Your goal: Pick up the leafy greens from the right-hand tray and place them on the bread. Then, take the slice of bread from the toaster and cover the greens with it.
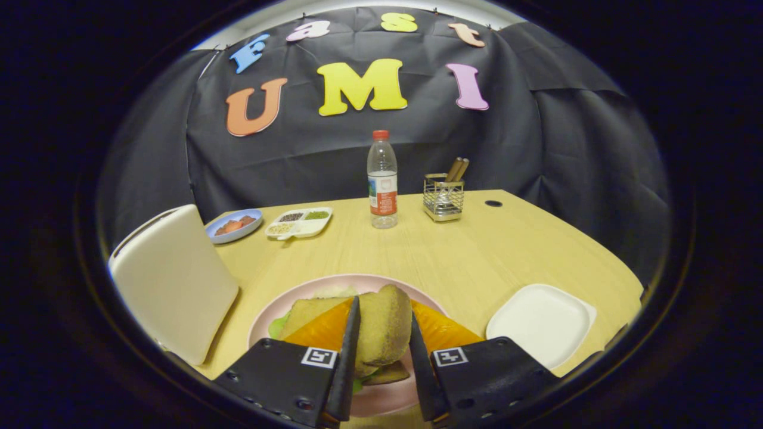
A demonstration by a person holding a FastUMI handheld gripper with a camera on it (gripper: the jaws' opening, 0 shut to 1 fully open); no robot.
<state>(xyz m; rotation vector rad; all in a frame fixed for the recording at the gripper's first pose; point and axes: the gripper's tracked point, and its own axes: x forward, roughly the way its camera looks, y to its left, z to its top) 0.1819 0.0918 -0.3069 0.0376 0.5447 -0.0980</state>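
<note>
Woodgrain table (477, 250), gripper (381, 333) clamping bread slice (384, 325)

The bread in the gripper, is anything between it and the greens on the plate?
No. The gripper holds the bread slice between both fingers, right over the pink plate. Green leaves peek out beside it, another slice lies beneath, nothing blocks.

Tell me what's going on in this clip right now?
A person's hand-held gripper is shut on a slice of bread, holding it over the pink plate. Under it lie another bread slice and a bit of leafy greens, so the sandwich is about to be covered. The white tray to the right has nothing on it, and the white toaster stands to the left.
</note>
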